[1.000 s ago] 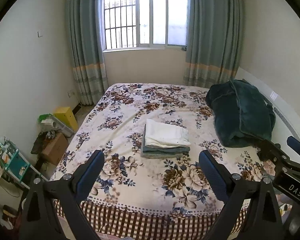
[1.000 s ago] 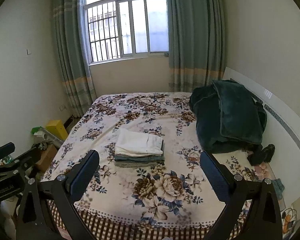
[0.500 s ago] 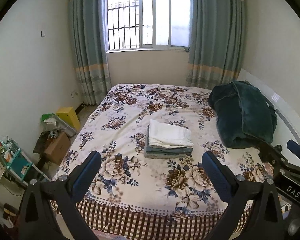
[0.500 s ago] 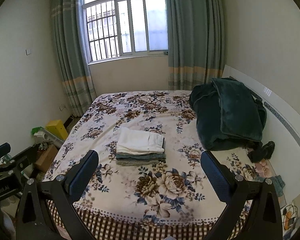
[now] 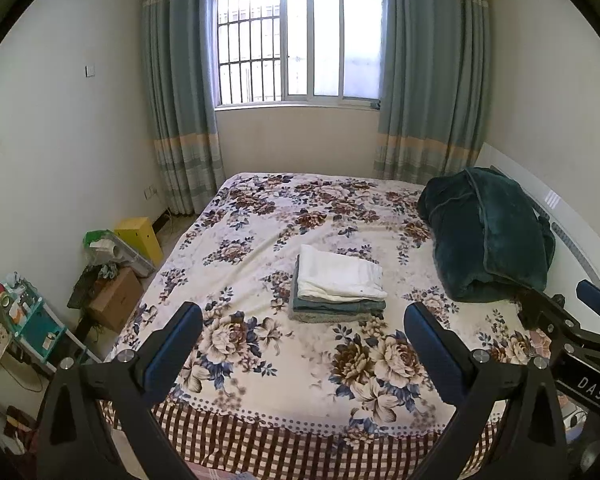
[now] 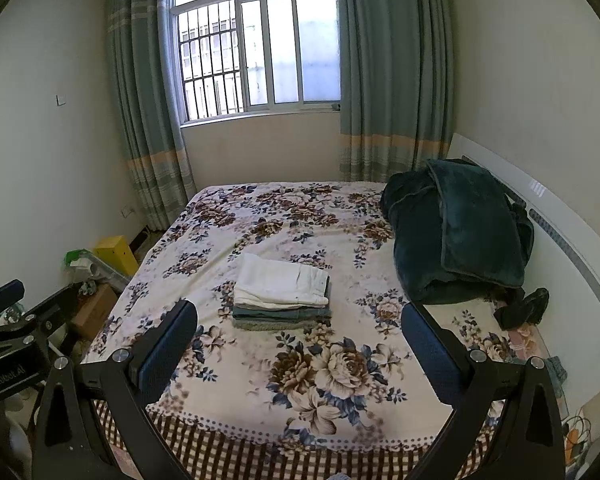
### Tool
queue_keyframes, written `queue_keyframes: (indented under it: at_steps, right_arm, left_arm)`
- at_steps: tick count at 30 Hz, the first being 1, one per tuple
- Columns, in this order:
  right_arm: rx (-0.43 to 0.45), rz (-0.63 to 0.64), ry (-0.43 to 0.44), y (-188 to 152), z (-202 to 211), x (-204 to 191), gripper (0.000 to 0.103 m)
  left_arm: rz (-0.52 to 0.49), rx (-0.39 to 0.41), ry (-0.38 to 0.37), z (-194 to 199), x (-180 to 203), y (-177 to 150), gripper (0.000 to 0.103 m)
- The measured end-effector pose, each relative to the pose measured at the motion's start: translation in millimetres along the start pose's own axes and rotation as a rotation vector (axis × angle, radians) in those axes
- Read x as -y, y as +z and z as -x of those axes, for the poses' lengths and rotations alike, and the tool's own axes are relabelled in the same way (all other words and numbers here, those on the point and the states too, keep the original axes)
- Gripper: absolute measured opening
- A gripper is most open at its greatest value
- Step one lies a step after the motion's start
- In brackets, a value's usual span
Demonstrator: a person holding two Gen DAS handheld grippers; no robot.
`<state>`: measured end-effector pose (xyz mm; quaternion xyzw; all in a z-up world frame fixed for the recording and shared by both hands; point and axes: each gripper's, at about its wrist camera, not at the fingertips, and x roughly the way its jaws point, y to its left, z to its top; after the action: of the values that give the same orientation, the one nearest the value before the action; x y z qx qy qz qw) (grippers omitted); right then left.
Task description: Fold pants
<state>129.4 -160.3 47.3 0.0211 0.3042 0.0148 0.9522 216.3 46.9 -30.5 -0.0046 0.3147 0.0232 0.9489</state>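
White folded pants (image 5: 340,273) top a neat stack of grey-green garments mid-bed (image 5: 260,364), at twelve o'clock from both grippers. Left gripper (image 5: 303,332), just widened, and right gripper (image 6: 299,330) gape empty.

Daylight enters through the window (image 5: 300,44), whose panes are blown out to near white. The bed (image 5: 260,264) is evenly lit with soft shadows. Both fisheye views bend the walls and darken to black corners. Focus is sharp, with no motion blur.
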Motion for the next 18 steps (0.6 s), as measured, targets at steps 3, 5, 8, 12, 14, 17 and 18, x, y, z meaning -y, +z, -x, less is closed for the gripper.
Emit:
queue_keyframes:
  at_steps: [3,5,8,12,14,17,18]
  right_arm:
    - [0.000,0.001,0.002,0.0,1.1,0.1,0.103]
    - [0.003,0.002,-0.001,0.2,1.3,0.0,0.103]
    - [0.004,0.010,0.000,-1.1,3.4,-1.4,0.103]
    - [0.002,0.012,0.003,-3.3,4.9,-1.6,0.103]
    - [0.000,0.005,0.007,-3.6,4.7,-0.7,0.103]
    - [0.003,0.009,0.003,-4.3,6.8,0.2,0.103]
    - [0.004,0.007,0.005,-4.2,6.9,0.5,0.103]
  left_arm:
    - [0.000,0.003,0.002,1.8,-0.4,0.2,0.103]
    - [-0.003,0.002,0.004,1.9,0.8,0.3,0.103]
    - [-0.010,0.000,0.006,3.0,2.9,-1.2,0.103]
    - [-0.007,0.002,0.000,4.1,3.8,-1.4,0.103]
    - [-0.008,0.003,-0.003,4.7,4.9,-2.1,0.103]
    - [-0.005,0.007,-0.006,7.0,7.7,-3.1,0.103]
    - [-0.005,0.012,-0.007,9.0,9.5,-3.6,0.103]
